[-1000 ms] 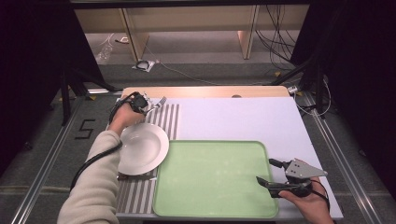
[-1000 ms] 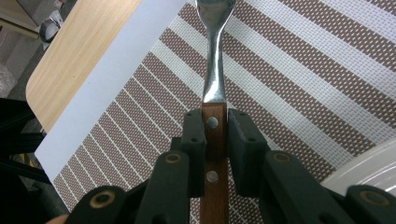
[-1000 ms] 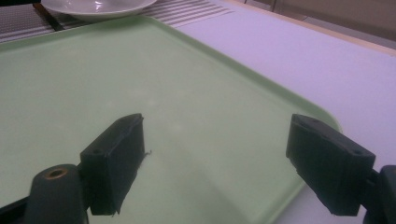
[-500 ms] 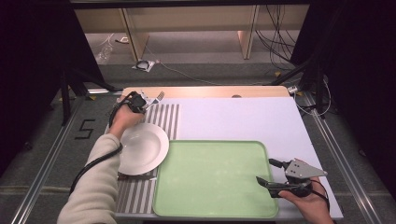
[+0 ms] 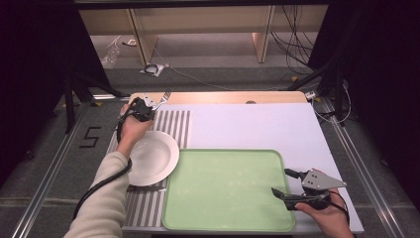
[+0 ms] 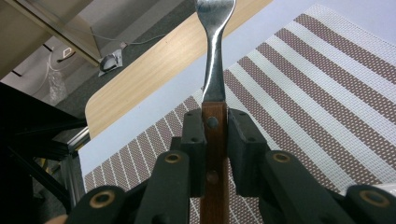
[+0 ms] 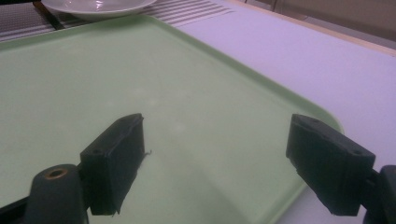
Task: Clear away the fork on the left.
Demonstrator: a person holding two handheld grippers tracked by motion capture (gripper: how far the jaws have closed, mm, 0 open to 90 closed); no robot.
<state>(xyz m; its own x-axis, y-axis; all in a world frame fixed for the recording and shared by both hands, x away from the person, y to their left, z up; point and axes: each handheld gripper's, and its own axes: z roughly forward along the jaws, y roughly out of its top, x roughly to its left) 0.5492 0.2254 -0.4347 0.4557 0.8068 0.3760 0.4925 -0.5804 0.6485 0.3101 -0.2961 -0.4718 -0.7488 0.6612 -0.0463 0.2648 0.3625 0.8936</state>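
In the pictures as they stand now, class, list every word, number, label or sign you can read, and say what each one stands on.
"5": a large pale numeral marked on the dark floor left of the table, seen in the high view.
No other writing can be read: the green tray, the white plate, the striped mat and the fork show none.

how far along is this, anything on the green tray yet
Nothing is on the green tray yet, so no step looks finished. In hand: the left tongs are shut on the fork by its wooden handle, lifted above the striped placemat. Left, judging by the layout: the white plate sits on the placemat, and the right tongs hover open over the tray.
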